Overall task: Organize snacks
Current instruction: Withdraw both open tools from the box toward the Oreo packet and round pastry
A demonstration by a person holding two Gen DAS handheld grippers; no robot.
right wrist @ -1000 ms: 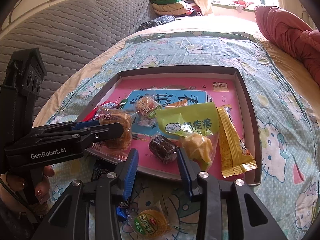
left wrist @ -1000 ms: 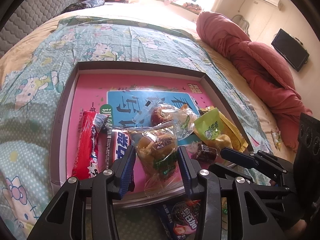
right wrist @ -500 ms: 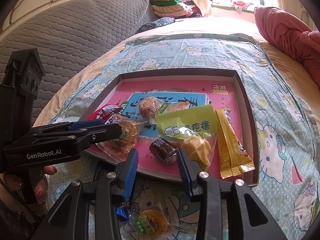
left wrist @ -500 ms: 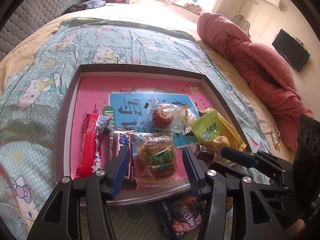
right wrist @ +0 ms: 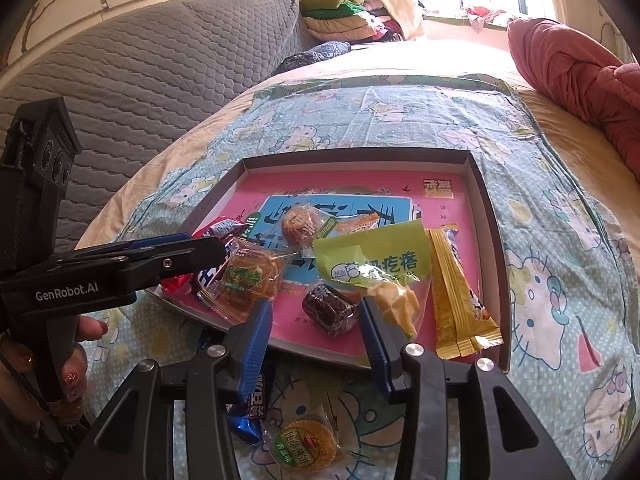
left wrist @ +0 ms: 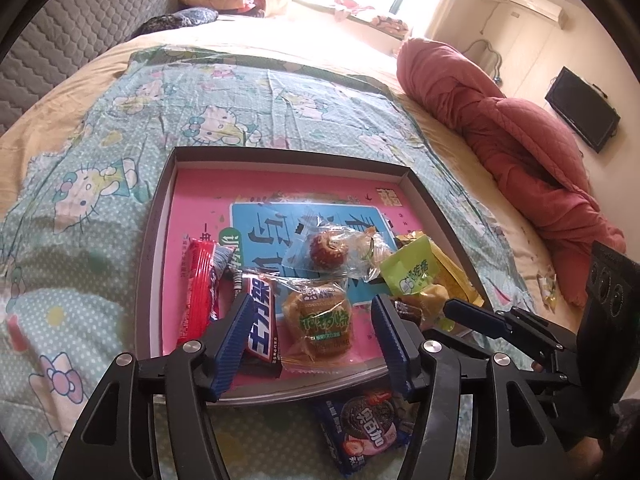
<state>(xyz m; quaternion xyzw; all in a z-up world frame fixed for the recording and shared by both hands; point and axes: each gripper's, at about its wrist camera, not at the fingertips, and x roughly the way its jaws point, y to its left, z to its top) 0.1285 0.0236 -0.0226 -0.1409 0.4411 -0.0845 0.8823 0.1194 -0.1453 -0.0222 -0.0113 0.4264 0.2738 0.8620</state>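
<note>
1. Our left hand-held gripper (left wrist: 314,338) is released, its fingers wide apart, above the near edge of the tray (left wrist: 160,216).
2. The wrapped cake with the green label (left wrist: 320,320) lies in the tray, between these fingers and not touching them.
3. Our right hand-held gripper (right wrist: 316,338) is also released; the dark brownie (right wrist: 330,312) lies just ahead of it in the tray.

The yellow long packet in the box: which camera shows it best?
The right wrist view: the yellow long packet lies fully visible along the box right wall. In the left wrist view only a strip shows behind the green bag.
</note>
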